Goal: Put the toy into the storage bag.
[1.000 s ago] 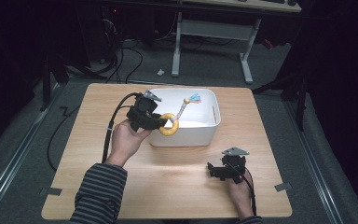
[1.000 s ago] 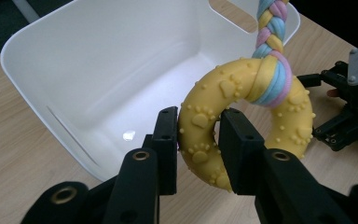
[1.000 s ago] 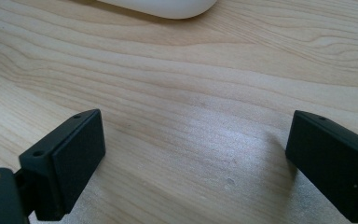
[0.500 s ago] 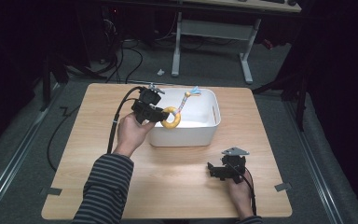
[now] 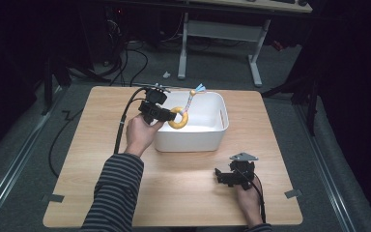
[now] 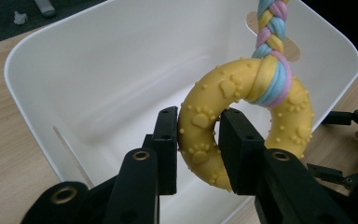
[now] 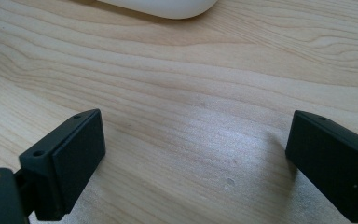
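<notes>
I have the left tongs (image 5: 170,116) clamped on the yellow rubber ring (image 6: 242,116) of a dog toy, both pads pressing one side of the ring, and I am holding it just over the near-left part of the white plastic bin (image 5: 221,126). The toy's braided rope (image 6: 271,28) runs up and away from the ring toward the bin's far rim. My right tongs (image 7: 193,158) sit with jaws wide apart and nothing between them, low over the bare tabletop (image 7: 205,70) near the right front corner, well apart from the bin.

What worries me is the release. The ring hangs close to the bin's left wall, so if I let go here it could catch the rim and tip out onto the tabletop. The rope tail looks draped at the far rim; its weight may drag the ring crooked. The nubbed rubber could also cling to a pad.
</notes>
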Demonstrator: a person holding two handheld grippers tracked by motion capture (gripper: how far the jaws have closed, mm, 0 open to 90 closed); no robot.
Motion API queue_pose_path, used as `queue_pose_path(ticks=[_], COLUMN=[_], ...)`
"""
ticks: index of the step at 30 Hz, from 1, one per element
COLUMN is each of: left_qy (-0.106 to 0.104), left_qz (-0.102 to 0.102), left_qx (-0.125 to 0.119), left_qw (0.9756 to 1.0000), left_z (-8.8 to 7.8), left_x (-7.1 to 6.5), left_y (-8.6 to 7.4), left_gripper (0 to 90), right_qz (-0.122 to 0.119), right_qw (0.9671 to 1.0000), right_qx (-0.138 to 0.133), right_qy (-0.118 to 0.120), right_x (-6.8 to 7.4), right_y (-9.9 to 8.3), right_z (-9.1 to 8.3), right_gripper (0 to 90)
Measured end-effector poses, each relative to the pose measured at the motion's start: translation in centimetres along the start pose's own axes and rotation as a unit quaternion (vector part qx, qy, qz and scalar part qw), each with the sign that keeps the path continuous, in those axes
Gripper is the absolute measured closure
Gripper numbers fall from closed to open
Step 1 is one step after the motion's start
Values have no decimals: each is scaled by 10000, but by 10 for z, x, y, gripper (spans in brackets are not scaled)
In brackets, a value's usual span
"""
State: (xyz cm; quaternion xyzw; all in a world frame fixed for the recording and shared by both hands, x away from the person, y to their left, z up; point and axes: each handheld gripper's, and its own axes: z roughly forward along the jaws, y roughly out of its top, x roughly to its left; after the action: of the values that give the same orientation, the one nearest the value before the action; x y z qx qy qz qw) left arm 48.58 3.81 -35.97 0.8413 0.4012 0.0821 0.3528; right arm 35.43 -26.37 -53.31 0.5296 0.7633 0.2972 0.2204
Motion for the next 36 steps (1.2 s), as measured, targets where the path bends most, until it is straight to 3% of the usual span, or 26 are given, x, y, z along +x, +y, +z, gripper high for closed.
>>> queue_pose_path(ticks=[10, 16, 26, 33, 36], left_qy=[100, 78, 81, 94, 98], left_qz=[-97, 6, 45, 208, 208], left_qx=[260, 485, 651, 900, 891], left_qw=[9996, 9988, 9978, 9957, 9958], left_z=[15, 25, 36, 44, 46], left_x=[11, 7, 3, -4, -6], left_y=[1, 0, -1, -2, -2], left_gripper=[686, 686, 685, 684, 684], right_qz=[4, 5, 5, 0, -14], right_qw=[10000, 10000, 10000, 10000, 10000], right_qx=[-3, 6, 6, 8, 4], right_qy=[3, 13, 17, 18, 21], right_x=[0, 0, 1, 1, 1], right_y=[0, 0, 0, 0, 0], right_z=[0, 0, 0, 0, 0], right_gripper=[45, 45, 45, 45, 45])
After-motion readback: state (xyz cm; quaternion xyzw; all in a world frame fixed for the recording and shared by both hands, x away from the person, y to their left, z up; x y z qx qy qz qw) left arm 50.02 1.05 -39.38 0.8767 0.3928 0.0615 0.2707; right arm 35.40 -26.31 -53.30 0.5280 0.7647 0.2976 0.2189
